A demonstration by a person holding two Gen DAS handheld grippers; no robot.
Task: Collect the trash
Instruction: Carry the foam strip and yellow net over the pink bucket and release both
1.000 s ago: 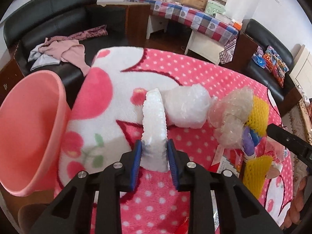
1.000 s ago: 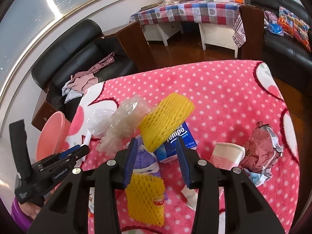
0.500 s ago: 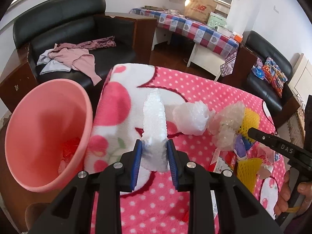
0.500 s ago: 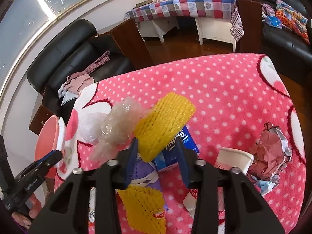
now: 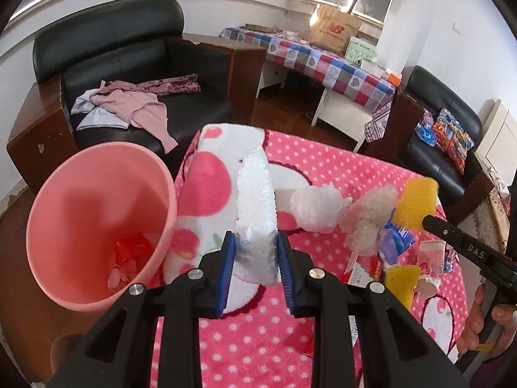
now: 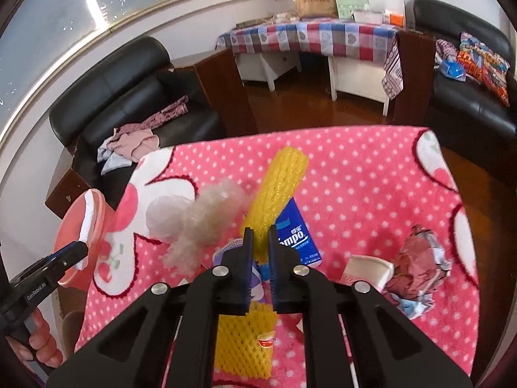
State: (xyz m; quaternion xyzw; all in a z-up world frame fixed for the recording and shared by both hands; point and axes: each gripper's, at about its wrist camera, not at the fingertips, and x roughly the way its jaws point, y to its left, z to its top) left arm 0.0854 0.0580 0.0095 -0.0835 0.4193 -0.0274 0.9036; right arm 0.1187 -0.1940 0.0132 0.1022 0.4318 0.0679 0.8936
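Standing upright, white foam piece (image 5: 255, 207), gripped.

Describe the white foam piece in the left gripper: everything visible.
The white foam piece is a flat, thick slab with a pebbled, crumbly surface like polystyrene and ragged edges. It stands on edge, upright, lower end clamped between the blue pads of the left gripper, top leaning slightly away. It hangs above the pink polka-dot blanket, beside the pink bin's rim. From the right wrist view it sits against the bin opening.
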